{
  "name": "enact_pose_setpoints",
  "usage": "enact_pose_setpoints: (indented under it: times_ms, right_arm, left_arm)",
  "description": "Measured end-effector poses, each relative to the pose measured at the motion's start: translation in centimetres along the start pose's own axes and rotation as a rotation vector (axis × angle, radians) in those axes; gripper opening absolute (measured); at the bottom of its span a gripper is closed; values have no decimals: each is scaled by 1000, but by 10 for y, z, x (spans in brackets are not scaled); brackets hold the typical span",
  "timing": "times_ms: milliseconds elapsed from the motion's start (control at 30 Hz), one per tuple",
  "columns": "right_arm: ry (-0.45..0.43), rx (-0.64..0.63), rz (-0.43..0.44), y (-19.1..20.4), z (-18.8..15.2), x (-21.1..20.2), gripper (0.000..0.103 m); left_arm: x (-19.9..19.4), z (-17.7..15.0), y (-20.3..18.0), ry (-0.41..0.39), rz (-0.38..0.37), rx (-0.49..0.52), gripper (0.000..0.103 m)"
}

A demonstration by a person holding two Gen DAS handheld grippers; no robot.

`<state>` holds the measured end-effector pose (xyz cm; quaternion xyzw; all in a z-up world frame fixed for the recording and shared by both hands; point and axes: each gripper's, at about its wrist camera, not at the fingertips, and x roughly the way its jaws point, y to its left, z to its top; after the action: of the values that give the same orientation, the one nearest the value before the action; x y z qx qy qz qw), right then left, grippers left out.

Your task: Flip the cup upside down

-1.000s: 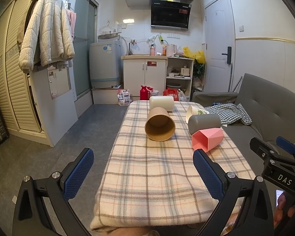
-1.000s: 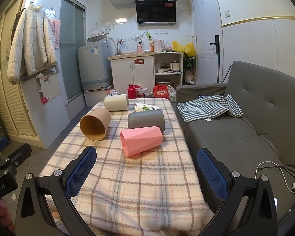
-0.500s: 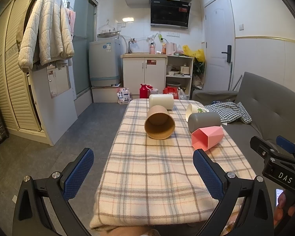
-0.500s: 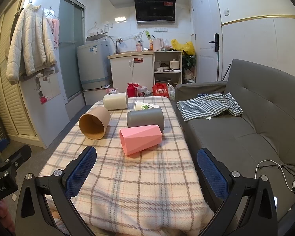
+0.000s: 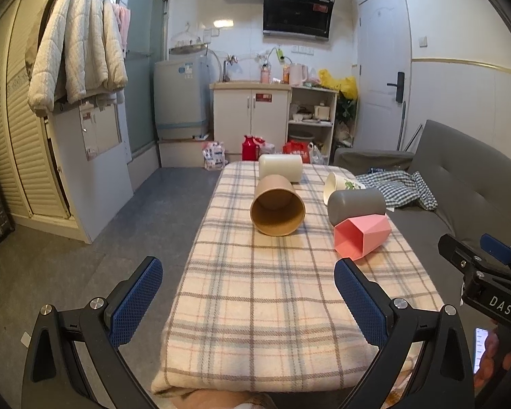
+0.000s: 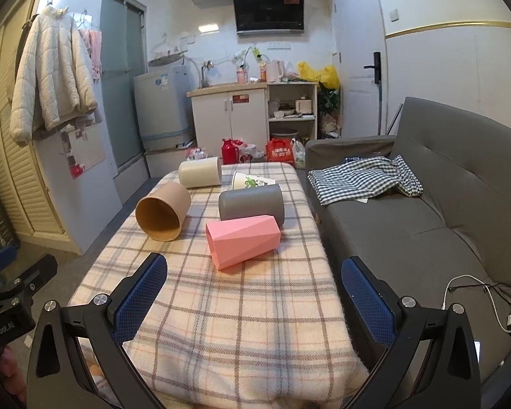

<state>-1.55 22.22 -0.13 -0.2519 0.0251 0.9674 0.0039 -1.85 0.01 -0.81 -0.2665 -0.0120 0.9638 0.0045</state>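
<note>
Several cups lie on their sides on a plaid-covered table [image 5: 276,293] [image 6: 242,306]: a brown cup [image 5: 277,210] [image 6: 163,210] with its mouth toward me, a pink faceted cup [image 5: 361,236] [image 6: 243,241], a grey cup [image 5: 356,204] [image 6: 252,203], a cream cup [image 5: 280,167] [image 6: 200,172] and a white printed cup [image 5: 339,184] [image 6: 252,180]. My left gripper [image 5: 248,284] is open and empty, above the table's near end. My right gripper [image 6: 253,281] is open and empty, short of the pink cup.
A grey sofa [image 6: 426,211] with a checked cloth [image 6: 364,179] runs along the table's right side. A white cable [image 6: 477,300] lies on the sofa seat. Open floor [image 5: 95,255] lies left of the table. Cabinets and a washing machine stand at the far wall.
Both views have shifted only slightly; the cups have not moved and both grippers stay open.
</note>
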Motion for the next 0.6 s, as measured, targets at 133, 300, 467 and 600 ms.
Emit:
enact_pose_setpoints:
  times_ms: [133,300,467,600]
  right_arm:
    - [36,-68,-7,-3,7,17,103]
    - [86,-148,17,-10,39,46,103]
    - [145,-237,69,-16,86,85,103]
    - [197,-339,107,-14,118,128,103]
  left_arm:
    - [16,5,3,52,-2,-19,103]
    - [42,18,4,101,23,-26,103]
    - [71,31,4,137,55,-30,103]
    - [98,40,6,176,73,-49,103]
